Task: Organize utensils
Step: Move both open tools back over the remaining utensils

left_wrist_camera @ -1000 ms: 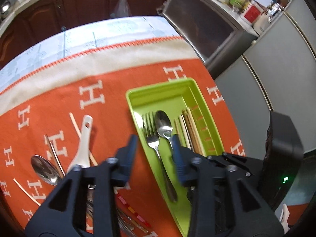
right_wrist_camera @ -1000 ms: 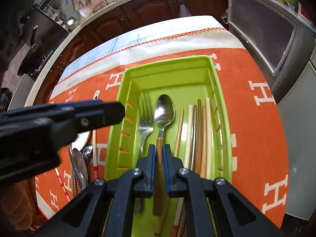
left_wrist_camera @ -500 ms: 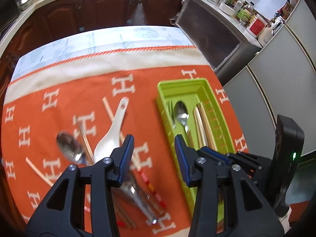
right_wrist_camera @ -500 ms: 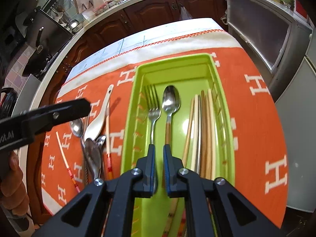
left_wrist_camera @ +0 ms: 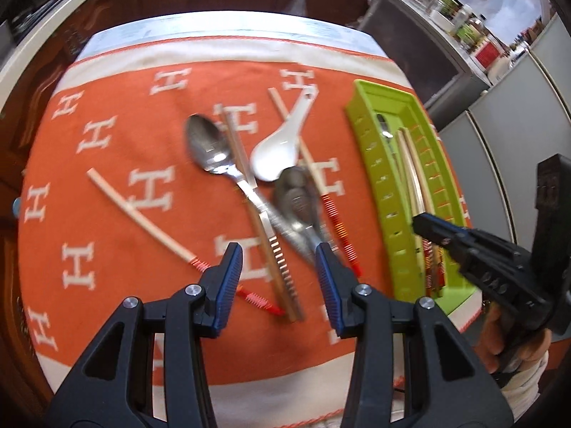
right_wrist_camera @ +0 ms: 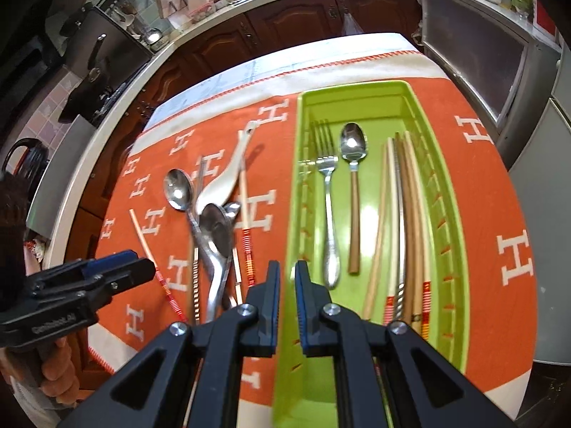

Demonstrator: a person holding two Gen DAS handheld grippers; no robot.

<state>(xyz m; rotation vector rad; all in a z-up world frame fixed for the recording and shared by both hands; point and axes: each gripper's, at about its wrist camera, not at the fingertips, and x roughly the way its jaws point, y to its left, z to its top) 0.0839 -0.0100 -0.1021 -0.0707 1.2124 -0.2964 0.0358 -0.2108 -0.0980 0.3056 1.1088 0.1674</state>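
A green tray holds a fork, a wooden-handled spoon and several chopsticks. Left of it on the orange cloth lie a white soup spoon, metal spoons and loose chopsticks. My left gripper is open and empty, above the loose pile. My right gripper is nearly shut with nothing between its fingers, above the tray's left wall; it also shows in the left wrist view.
The orange cloth covers a table with edges on all sides. Dark wooden cabinets and a counter stand behind. Grey appliance fronts stand at the right.
My left gripper has swung left from the tray to over the loose utensils. My right gripper has let go of the wooden-handled spoon, which now lies in the tray, and has pulled back.
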